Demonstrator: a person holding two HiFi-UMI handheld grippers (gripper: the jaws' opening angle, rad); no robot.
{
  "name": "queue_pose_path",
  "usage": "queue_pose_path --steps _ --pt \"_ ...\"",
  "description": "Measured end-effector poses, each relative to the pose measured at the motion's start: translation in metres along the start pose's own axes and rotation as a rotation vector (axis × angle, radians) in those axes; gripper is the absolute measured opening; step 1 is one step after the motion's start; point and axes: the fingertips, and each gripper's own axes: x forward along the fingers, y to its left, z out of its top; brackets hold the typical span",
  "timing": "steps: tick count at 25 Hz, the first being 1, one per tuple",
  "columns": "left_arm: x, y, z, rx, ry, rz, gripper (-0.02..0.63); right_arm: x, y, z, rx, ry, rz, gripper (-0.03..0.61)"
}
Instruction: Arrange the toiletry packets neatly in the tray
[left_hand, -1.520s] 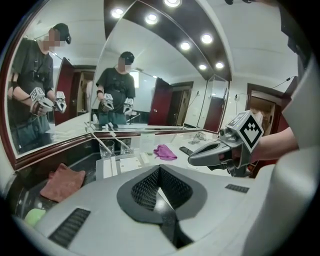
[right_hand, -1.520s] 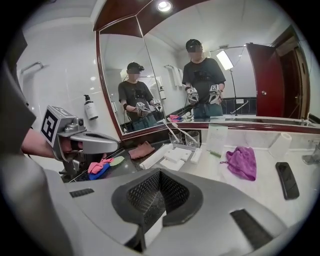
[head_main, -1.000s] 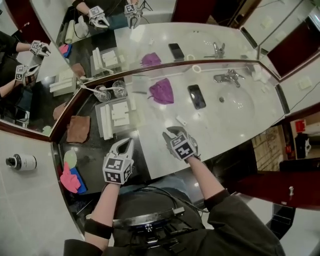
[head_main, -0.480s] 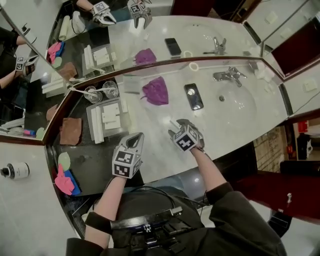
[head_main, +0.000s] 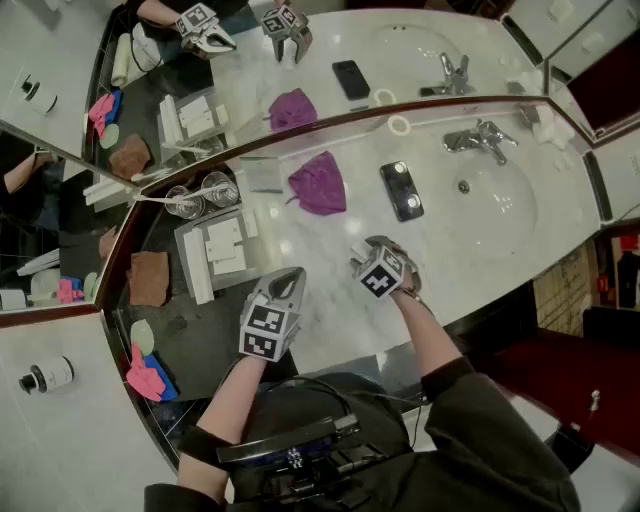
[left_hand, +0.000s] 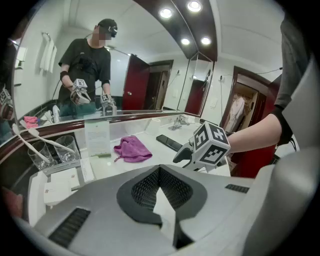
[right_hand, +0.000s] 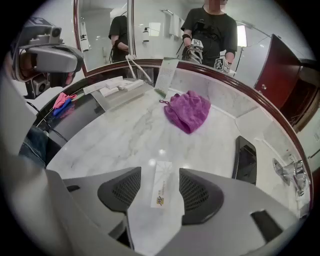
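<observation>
The toiletry packet (right_hand: 162, 181) is a thin, flat white sachet. It lies flat on the marble table (head_main: 310, 240), near the front edge and well apart from the tray (head_main: 232, 284). The tray sits to the left on the dark part of the table and already holds several white packets and boxes.

**Right claw.** The right claw (right_hand: 159, 196) points steeply down over the packet. Its jaws have just been opening and now stand wide. The packet lies lengthwise in the gap between them, and neither pad presses on it, so nothing is gripped.

**Left claw.** The left claw (left_hand: 160, 171) has its jaws fully together on nothing. It hovers over the table between the tray and the right claw.

**Surroundings.** A purple cloth (head_main: 318, 183) and a dark phone (head_main: 402, 190) lie further back on the table. Neither obstructs the pick. Two glasses (head_main: 200, 193) stand just behind the tray.

**Step in hand.** Judged from this layout, the current step is the pick-up of the stray packet by the right claw.

**Next move.**
1. Lower the right claw until both pads reach the stone on either side of the packet.
2. Close across the packet's narrow width. The sachet is thin and lies on a hard, smooth surface, so a high closure would likely miss it or push it aside.
3. Carry the packet left to the tray.
4. Set it down parallel to the packets already there.
</observation>
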Motion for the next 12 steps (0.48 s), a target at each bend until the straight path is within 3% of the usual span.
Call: queue_pose_path --steps 5,7,12 --pt "0.009 0.007 -0.005 -0.014 0.021 0.003 0.002 0.013 0.002 -0.002 0.023 0.022 0.051 0.209" --pt "0.010 0.009 -0.006 -0.021 0.023 0.002 0.002 0.015 0.000 -0.003 0.012 0.034 0.041 0.112" --pt "0.008 0.012 -0.008 -0.027 0.022 0.005 0.002 0.017 0.001 -0.004 -0.006 0.055 0.035 0.110"
